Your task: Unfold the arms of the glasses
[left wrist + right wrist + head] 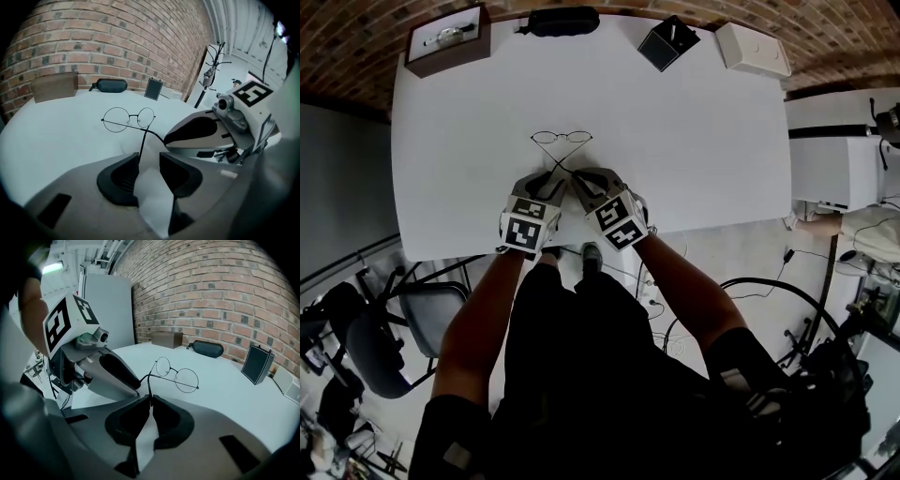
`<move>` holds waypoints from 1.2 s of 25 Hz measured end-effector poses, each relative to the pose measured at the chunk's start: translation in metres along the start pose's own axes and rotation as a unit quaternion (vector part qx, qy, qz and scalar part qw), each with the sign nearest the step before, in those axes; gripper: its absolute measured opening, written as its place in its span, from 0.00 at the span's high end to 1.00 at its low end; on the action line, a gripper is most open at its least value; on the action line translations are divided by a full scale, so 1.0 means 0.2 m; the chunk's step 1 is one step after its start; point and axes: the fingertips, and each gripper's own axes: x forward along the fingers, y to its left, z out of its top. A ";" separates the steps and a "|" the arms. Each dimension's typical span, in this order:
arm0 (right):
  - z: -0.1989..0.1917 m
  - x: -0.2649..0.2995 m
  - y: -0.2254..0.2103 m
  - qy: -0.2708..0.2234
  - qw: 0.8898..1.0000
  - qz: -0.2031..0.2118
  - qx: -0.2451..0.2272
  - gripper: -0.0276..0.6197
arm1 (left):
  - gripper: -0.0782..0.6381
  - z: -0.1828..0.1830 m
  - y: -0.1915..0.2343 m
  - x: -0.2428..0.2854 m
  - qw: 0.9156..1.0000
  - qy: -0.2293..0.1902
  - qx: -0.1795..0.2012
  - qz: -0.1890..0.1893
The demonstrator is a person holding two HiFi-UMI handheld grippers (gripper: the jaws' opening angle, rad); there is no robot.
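Observation:
Thin round wire glasses lie on the white table, lenses away from me, their two arms crossing back toward me. In the left gripper view the glasses send one arm down between the jaws of my left gripper, which stand apart; the arm rests near the left pad and is not pinched. My right gripper is shut on the tip of the other arm of the glasses. In the head view the left gripper and right gripper sit side by side near the table's front edge.
Along the table's back edge stand a brown box, a black glasses case, a small black stand and a white box. A white cabinet is at the right, and a brick wall behind.

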 end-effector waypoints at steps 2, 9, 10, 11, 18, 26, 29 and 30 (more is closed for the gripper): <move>-0.02 0.01 0.00 0.002 1.000 0.003 0.002 0.92 | 0.68 0.00 -0.02 0.01 1.000 -0.006 -0.002 -0.010; -0.06 0.03 0.00 0.007 1.000 0.011 0.009 0.92 | 0.62 -0.02 -0.07 0.02 0.999 0.013 0.021 -0.045; -0.06 0.03 0.00 0.008 1.000 0.011 0.011 0.92 | 0.61 -0.02 -0.08 0.02 0.998 0.016 0.024 -0.051; -0.06 0.03 0.00 0.008 1.000 0.011 0.013 0.92 | 0.60 -0.02 -0.08 0.01 0.998 0.017 0.027 -0.057; -0.05 0.04 0.03 0.013 0.999 0.020 0.024 0.92 | 0.58 -0.05 -0.07 -0.04 0.996 0.020 0.040 -0.071; 0.05 0.00 -0.03 0.000 0.994 0.007 0.110 0.92 | 0.58 0.07 0.20 -0.17 0.990 -0.073 -0.118 0.015; 0.09 0.01 -0.09 0.002 0.990 -0.018 0.142 0.91 | 0.58 0.13 0.25 -0.18 0.986 -0.092 -0.138 0.033; 0.10 0.02 -0.11 0.002 0.986 -0.026 0.162 0.88 | 0.58 0.16 0.25 -0.18 0.985 -0.096 -0.142 0.034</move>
